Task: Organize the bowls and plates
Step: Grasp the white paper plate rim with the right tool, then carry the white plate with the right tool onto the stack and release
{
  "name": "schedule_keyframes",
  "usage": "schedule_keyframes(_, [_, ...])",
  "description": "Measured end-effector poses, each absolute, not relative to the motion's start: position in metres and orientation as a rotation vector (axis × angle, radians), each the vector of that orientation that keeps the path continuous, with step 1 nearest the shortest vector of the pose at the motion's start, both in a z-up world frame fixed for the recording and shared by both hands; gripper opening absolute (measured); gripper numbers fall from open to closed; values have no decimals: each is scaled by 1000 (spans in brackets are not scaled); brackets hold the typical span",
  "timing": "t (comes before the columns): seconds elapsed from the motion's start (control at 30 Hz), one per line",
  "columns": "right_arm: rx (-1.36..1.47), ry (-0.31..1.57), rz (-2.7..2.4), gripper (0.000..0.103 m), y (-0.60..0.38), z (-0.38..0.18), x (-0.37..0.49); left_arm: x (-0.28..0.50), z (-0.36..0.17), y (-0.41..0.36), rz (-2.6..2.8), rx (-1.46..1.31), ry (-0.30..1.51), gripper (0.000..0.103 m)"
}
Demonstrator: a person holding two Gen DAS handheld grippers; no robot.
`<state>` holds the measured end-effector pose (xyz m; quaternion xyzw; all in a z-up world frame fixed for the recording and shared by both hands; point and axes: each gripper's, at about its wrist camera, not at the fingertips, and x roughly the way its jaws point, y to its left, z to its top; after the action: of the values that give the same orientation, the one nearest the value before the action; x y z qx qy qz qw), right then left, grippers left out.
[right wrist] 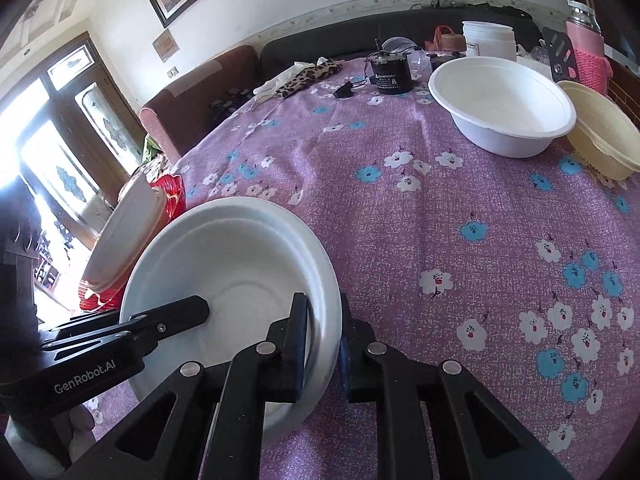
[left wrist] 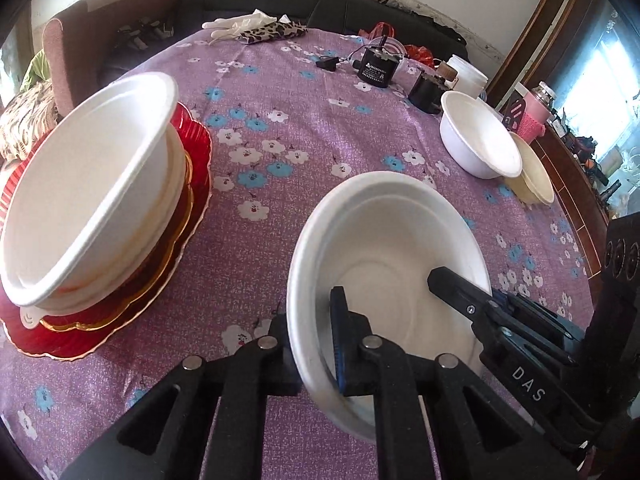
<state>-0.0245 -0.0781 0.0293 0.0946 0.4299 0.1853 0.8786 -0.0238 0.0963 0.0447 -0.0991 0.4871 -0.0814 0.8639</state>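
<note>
Item: white bowl point(left wrist: 384, 256), near table edge on the floral tablecloth point(left wrist: 280, 216). Your left gripper point(left wrist: 312, 312) pinches its left rim; your right gripper point(right wrist: 324, 320) pinches its right rim. Stacked bowls point(left wrist: 88, 200) on red plates point(left wrist: 120, 312), left. Two more bowls point(right wrist: 504, 108), far right.
</note>
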Motion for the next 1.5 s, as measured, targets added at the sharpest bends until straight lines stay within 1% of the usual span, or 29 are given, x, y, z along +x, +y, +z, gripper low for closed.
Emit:
schedule_keyframes(0.1, [184, 862, 389, 15, -74, 46, -33, -34, 62, 101, -169, -198, 980, 10])
schedule_keyframes(0.23, [159, 794, 402, 14, -60, 84, -40, -47, 93, 114, -157, -179, 907, 11])
schedule_keyframes(0.37, [111, 747, 438, 14, -28, 121, -36, -52, 122, 143, -112, -165, 838, 12])
schedule_keyframes(0.53, [32, 718, 476, 15, 30, 148, -20, -42, 143, 190, -13, -168, 791, 17])
schedule_keyframes(0.7, [-44, 754, 495, 15, 88, 147, 2, -24, 135, 233, 64, -194, 813, 19])
schedule_keyframes(0.9, [-108, 823, 484, 15, 127, 117, 19, -10, 101, 264, 87, -253, 892, 22])
schedule_keyframes(1.0, [-125, 849, 483, 16, 134, 103, 25, 2, 81, 269, 84, -277, 944, 29])
schedule_keyframes(1.1, [-138, 869, 478, 16, 136, 93, 33, 6, 69, 276, 55, -335, 988, 31])
schedule_keyframes(1.17, [-158, 873, 475, 15, 139, 90, 34, 3, 71, 280, 43, -354, 973, 33])
schedule_keyframes(1.23, [-192, 862, 467, 15, 143, 89, 33, 2, 74, 283, 34, -373, 964, 46])
schedule_keyframes(1.37, [-192, 859, 458, 15, 145, 86, 33, -5, 82, 286, 33, -382, 936, 52])
schedule_keyframes(1.43, [-167, 854, 456, 15, 143, 88, 34, -10, 87, 289, 18, -407, 912, 61])
schedule_keyframes(1.47, [-142, 858, 465, 16, 142, 89, 34, -12, 89, 291, 8, -428, 895, 63])
schedule_keyframes(1.5, [-116, 861, 476, 18, 139, 91, 34, -14, 92, 294, -1, -452, 876, 68])
